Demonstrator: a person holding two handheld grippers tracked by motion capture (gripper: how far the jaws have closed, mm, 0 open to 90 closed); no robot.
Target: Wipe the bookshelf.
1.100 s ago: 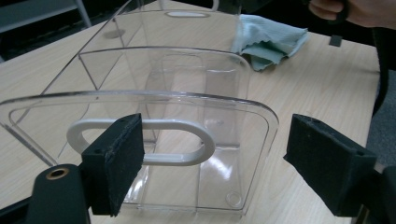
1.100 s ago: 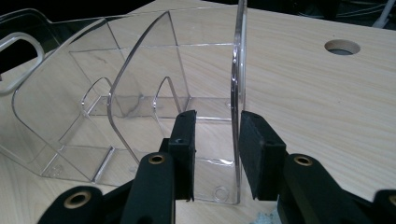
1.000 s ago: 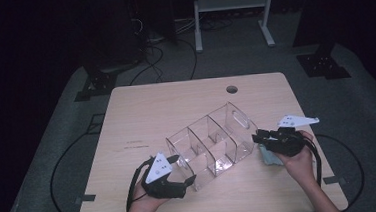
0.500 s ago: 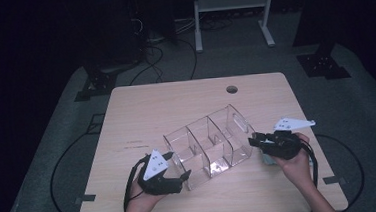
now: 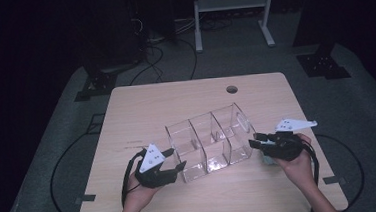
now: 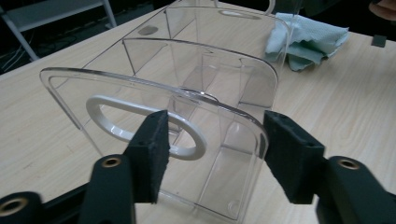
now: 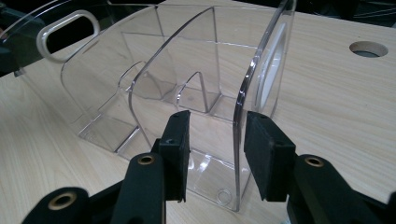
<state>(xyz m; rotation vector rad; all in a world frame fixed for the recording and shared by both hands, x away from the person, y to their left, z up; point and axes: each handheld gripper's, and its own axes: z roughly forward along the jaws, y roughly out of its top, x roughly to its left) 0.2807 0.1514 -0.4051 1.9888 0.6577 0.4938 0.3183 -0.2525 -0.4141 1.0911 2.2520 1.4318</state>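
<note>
Jaws on my left gripper (image 5: 176, 166) have just been closing and now straddle the near end wall of the clear organizer (image 5: 209, 142); in the left gripper view one pad sits in front of the white-rimmed handle slot (image 6: 145, 127) and the other at the wall's outer edge, but I cannot tell whether both pads press on the plastic. My left hand (image 5: 138, 195) holds that gripper at the front left part of the table (image 5: 141, 109). The organizer lies at the table's centre, set at an angle, with three compartments running from my left gripper toward my right one. A crumpled pale green cloth (image 6: 308, 42) lies on the table just beyond the organizer's far end, near my right hand (image 5: 295, 167). Jaws on my right gripper (image 5: 254, 142) have just been opening; in the right gripper view they stand on either side of the organizer's opposite end wall, with a visible gap at each pad. A round hole (image 5: 232, 89) sits near the table's far edge.
</note>
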